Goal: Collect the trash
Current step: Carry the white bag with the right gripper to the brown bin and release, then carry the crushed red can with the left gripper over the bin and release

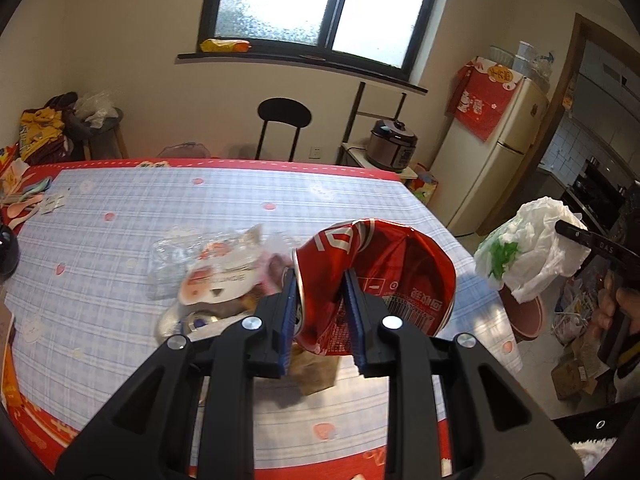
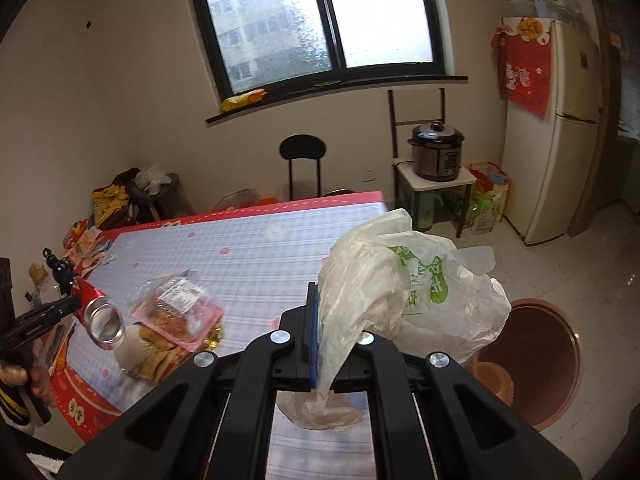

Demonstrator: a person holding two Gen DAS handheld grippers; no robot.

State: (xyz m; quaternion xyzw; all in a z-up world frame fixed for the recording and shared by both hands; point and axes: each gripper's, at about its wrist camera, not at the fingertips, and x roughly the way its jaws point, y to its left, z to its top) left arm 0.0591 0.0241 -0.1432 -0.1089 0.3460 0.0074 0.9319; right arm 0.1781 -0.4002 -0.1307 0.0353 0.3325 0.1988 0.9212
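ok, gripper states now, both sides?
Left gripper: shut on the crushed red can.
Right gripper: shut on the white plastic bag.

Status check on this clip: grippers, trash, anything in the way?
Left gripper shut on crushed red can. Right gripper shut on white plastic bag, near brown bin. Wrapper pile remains on table. Nothing blocking.

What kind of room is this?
Most likely a home dining room beside a kitchen: a dining table with a plaid cloth, a fridge, and an electric pressure cooker on a small stand.
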